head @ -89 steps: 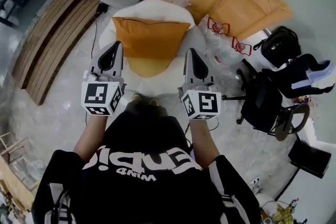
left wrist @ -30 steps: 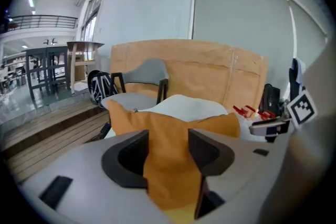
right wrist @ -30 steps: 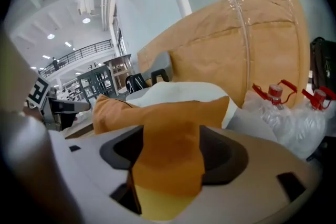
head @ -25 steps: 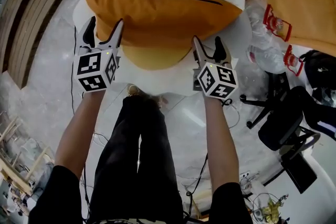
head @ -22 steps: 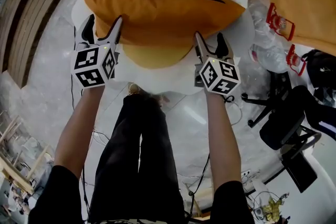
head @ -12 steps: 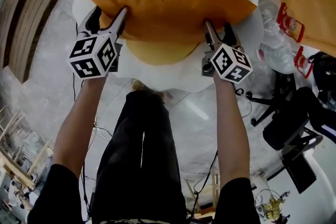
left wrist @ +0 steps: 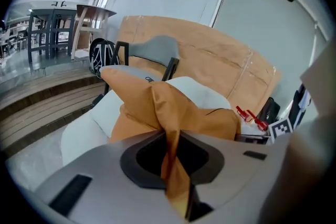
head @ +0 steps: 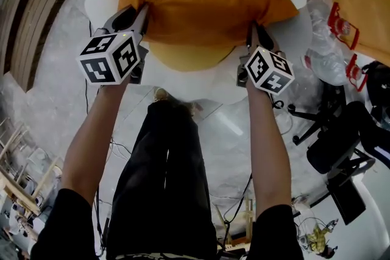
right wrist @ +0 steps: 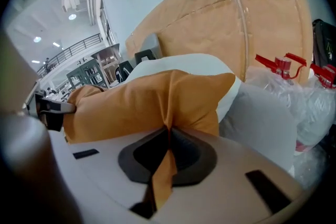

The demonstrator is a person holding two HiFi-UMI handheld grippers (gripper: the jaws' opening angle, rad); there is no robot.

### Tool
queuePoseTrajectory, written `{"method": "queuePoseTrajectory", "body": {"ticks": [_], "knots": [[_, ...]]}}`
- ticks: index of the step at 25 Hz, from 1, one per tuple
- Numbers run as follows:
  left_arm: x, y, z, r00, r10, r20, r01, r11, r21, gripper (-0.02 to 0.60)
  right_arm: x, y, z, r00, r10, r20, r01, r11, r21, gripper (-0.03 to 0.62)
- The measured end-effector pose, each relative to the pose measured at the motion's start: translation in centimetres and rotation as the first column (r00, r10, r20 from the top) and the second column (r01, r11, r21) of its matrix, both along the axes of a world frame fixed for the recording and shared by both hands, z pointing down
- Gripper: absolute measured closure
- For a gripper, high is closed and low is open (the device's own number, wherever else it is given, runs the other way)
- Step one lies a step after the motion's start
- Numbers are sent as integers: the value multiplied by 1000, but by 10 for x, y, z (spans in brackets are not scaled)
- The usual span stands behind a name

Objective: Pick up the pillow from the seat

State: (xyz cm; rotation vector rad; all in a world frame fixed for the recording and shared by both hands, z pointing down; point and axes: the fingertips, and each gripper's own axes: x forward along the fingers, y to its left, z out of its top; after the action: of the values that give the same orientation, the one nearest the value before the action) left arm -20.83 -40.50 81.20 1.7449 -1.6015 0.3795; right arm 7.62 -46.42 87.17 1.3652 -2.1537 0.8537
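Observation:
An orange pillow (head: 195, 6) with a dark zip along its far edge lies across the white round seat (head: 177, 79). My left gripper (head: 141, 18) is closing and pinches the pillow's near left edge; a fold of orange cloth (left wrist: 170, 165) is squeezed between its jaws. At the pillow's near right corner my right gripper (head: 251, 33) is closing too, with orange cloth (right wrist: 164, 165) clamped between the jaws. A second, yellower cushion (head: 186, 56) shows under the pillow's front edge.
Brown cardboard sheets (head: 359, 3) lean at the back right. Clear bags and red-handled bottles (head: 341, 24) lie right of the seat, and a black office chair (head: 341, 143) stands further right. Wooden steps (head: 33, 3) run along the left. The person's legs (head: 161, 179) stand before the seat.
Both grippers moved forward onto the pillow's near edge and their jaws went from wide open to clamped on the cloth. The pillow's front edge is bunched and slightly raised.

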Motion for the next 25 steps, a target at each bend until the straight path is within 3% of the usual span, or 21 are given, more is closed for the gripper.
{"method": "queuePoseTrajectory", "body": {"ticks": [4, 8, 14, 19, 25], "knots": [[4, 7, 2, 1000, 15, -18, -15, 1000, 0, 546, -1, 6, 0, 999, -9, 42, 10, 1000, -25, 571], [2, 13, -3, 1000, 24, -18, -24, 1000, 8, 547, -1, 12, -5, 999, -15, 34, 15, 1000, -1, 571], [13, 23, -34, 996, 89, -17, -87, 994, 67, 548, 11, 26, -31, 992, 19, 128, -26, 998, 54, 571], [18, 25, -97, 990, 139, 3, -139, 981, 135, 549, 17, 31, -92, 993, 33, 111, -44, 994, 95, 571], [14, 35, -214, 991, 134, 17, -135, 969, 207, 552, 17, 35, -222, 993, 6, 119, -31, 978, 206, 571]]}}
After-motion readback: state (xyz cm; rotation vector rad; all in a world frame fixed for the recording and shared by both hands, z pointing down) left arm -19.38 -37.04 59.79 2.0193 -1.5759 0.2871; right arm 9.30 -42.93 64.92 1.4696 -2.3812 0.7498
